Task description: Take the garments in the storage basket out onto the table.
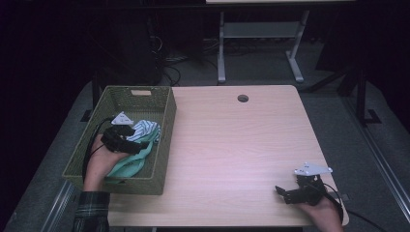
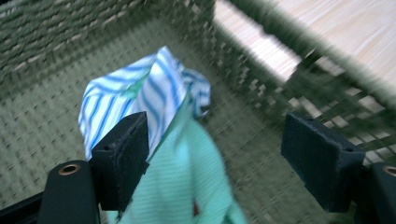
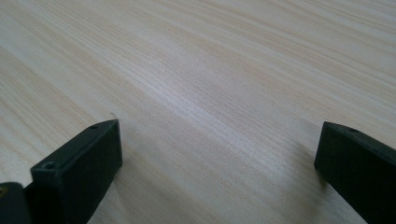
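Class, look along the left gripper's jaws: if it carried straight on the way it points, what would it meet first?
Most likely the green cloth, which lies between the open jaws of the left gripper, with the striped cloth just beyond. Behind them is the basket floor; depth is hard to judge.

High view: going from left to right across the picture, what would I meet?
Woven basket with the left hand-held gripper over the cloths inside → bare table with its round hole → right hand-held gripper.
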`<state>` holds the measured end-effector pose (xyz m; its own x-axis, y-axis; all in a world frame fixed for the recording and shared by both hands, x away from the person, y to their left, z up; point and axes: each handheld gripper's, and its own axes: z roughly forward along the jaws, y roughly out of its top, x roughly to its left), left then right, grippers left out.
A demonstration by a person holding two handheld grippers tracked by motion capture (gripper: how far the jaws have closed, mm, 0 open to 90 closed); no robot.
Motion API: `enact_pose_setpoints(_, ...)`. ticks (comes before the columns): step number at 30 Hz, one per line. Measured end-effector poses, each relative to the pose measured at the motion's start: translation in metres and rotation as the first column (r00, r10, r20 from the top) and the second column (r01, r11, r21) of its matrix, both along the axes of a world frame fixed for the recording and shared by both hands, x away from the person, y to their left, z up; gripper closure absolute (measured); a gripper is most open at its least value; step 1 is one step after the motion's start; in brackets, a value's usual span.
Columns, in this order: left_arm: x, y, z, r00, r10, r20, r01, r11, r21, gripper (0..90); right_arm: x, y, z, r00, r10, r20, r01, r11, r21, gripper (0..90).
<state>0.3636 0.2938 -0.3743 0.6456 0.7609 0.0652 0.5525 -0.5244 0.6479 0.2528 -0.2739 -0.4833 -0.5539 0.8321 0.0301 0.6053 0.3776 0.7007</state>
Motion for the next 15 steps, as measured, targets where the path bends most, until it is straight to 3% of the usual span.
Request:
enact_pose_setpoints(12, 0.009, 0.007, -0.021, 0.9978, 0.019, -0.064, -0.015, 0.9975, 0.069, 22.8, 0.000, 0.000, 0.000, 1.0000, 0.000, 0.000, 0.000, 1.0000, 0.000, 0.3)
enact_pose_setpoints(15, 0.010, 0.006, -0.027, 0.9948, 0.025, -0.099, -0.018, 0.9974, 0.070, 22.8, 0.000, 0.000, 0.000, 1.0000, 0.000, 0.000, 0.000, 1.0000, 0.000, 0.3)
